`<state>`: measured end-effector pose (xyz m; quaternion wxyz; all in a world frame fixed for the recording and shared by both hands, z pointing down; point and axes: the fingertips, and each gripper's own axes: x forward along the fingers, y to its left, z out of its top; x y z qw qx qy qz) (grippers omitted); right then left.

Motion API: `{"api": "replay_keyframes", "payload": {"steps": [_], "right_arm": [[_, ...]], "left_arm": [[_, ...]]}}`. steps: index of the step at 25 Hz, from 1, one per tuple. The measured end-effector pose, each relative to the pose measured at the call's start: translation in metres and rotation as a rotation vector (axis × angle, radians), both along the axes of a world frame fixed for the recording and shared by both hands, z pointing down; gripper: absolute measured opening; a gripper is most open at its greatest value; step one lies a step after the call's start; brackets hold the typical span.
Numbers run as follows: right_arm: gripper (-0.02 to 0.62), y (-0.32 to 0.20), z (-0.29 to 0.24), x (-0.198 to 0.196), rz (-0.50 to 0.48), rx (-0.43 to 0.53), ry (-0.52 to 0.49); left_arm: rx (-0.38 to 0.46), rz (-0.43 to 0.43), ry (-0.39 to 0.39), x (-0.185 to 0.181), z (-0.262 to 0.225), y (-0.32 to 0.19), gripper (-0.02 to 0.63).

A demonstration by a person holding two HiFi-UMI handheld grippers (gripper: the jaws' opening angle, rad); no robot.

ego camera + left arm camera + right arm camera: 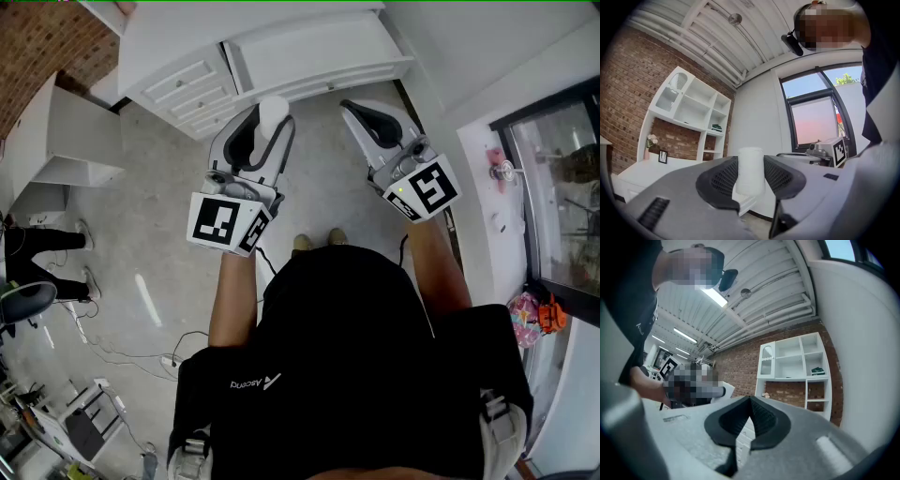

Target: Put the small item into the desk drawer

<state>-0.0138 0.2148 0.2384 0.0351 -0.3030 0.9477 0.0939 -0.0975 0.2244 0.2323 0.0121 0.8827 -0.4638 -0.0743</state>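
A small white cylindrical item (274, 112) stands upright between the jaws of my left gripper (267, 114), which is shut on it. In the left gripper view the item (750, 171) fills the gap between the dark pads (721, 180). My right gripper (351, 107) is held level beside it, to the right, shut with nothing in it; its pads (761, 420) meet in the right gripper view. Both point toward the white desk (300, 52) ahead, whose drawers (186, 86) at its left end are all closed.
A white shelf unit (689, 110) hangs on the brick wall above the desk. A large window (562, 197) is at the right, with a colourful object (536, 314) below it. Another person's legs (42, 246), a chair (21, 302) and floor cables (173, 352) are at the left.
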Motion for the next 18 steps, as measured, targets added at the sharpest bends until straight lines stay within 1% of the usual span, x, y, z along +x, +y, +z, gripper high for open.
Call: {"api": "replay_keyframes", "payload": {"steps": [8, 18], "right_arm": [[0.000, 0.003, -0.002, -0.010, -0.008, 0.001, 0.000], [0.000, 0.009, -0.004, -0.022, 0.024, 0.014, 0.009]], "left_arm": [[0.001, 0.011, 0.006, -0.006, 0.000, 0.001, 0.167], [0.015, 0.038, 0.017, -0.020, -0.001, 0.004, 0.167]]}}
